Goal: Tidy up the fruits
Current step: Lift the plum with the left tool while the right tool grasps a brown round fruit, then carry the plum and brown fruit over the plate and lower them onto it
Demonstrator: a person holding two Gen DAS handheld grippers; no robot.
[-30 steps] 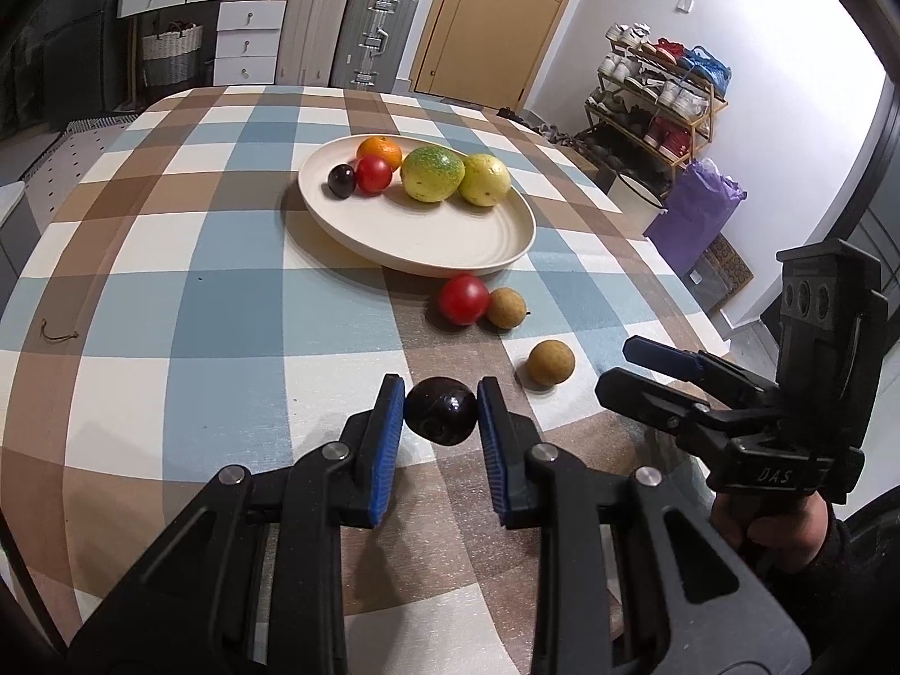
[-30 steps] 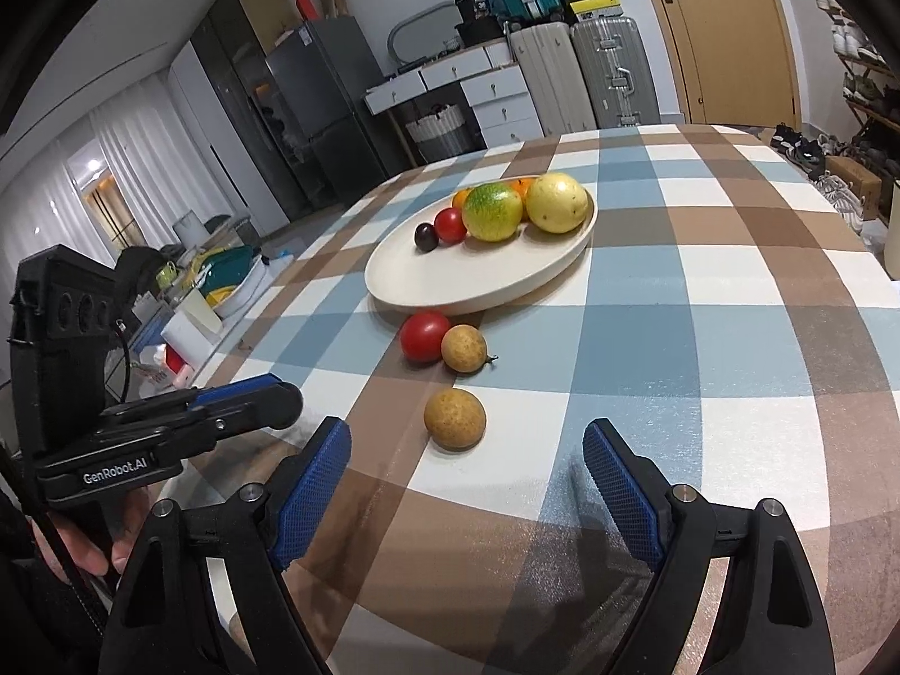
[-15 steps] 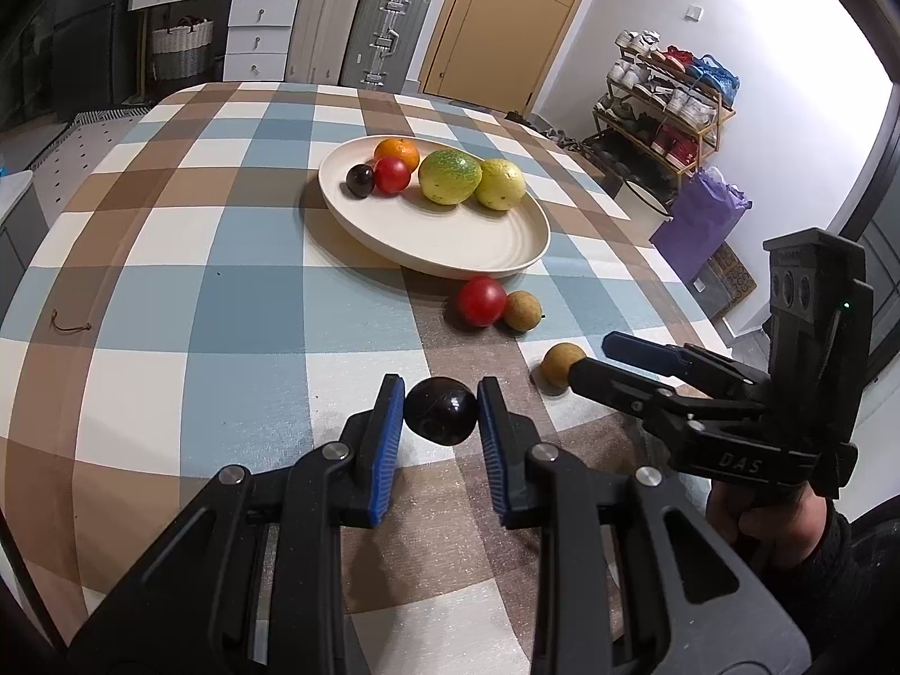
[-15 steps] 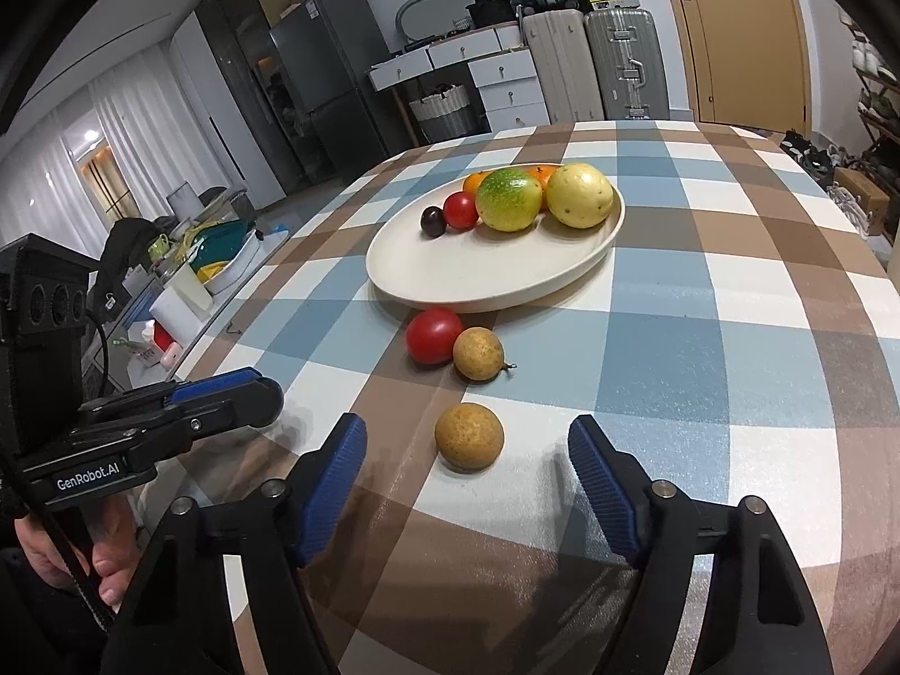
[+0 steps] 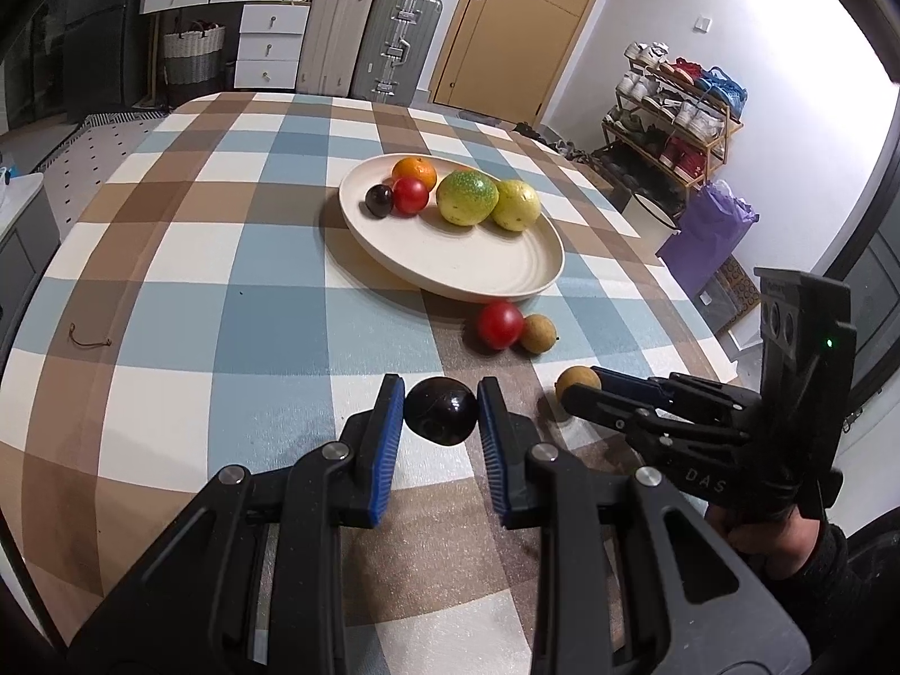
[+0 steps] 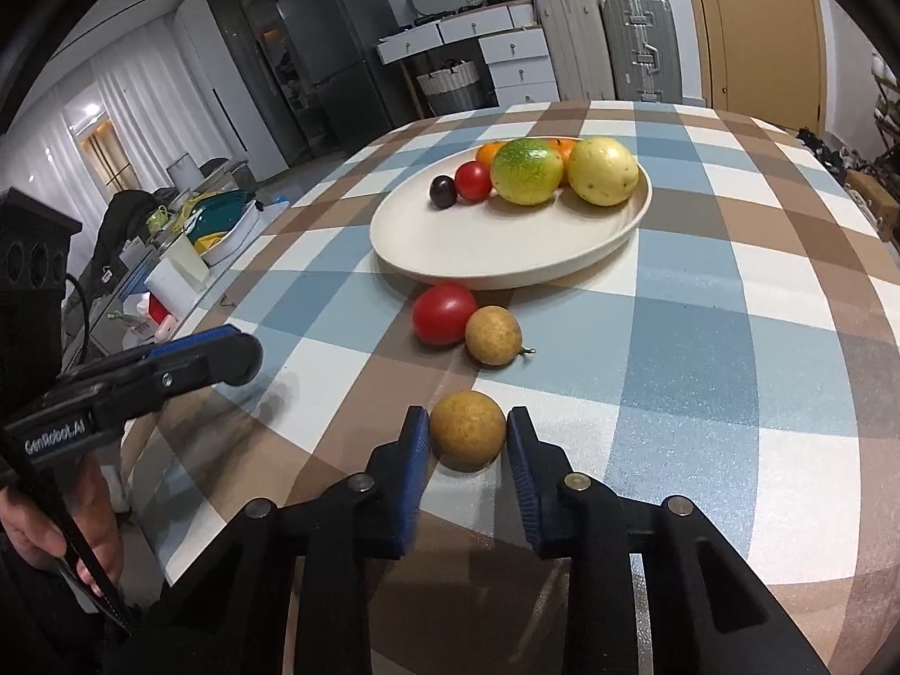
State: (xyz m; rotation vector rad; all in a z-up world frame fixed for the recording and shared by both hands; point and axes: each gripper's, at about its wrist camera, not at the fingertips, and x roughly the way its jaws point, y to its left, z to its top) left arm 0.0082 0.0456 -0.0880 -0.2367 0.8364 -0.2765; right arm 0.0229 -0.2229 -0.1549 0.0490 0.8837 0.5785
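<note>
My left gripper [image 5: 440, 388] is shut on a dark purple round fruit [image 5: 441, 413], held just above the checked tablecloth. My right gripper [image 6: 467, 416] has its jaws closing on a brown round fruit [image 6: 467, 439], with both blue pads against its sides. The same fruit [image 5: 574, 379] shows in the left wrist view at the right gripper's tip. Beyond lie a loose red tomato [image 6: 443, 313] and a second brown fruit [image 6: 493, 334], touching each other. The cream plate [image 6: 495, 259] behind them holds an orange, a tomato, a dark plum, a green fruit and a yellow one.
The table's right edge drops off near the right gripper; a shoe rack [image 5: 675, 107] and a purple bag [image 5: 706, 236] stand beyond it. A small brown cord [image 5: 87, 337] lies on the cloth at left. Suitcases [image 5: 394, 50] and drawers stand behind the table.
The right gripper's jaws came together from wide apart onto the brown fruit as it crept forward. The left gripper kept its hold on the dark fruit.
</note>
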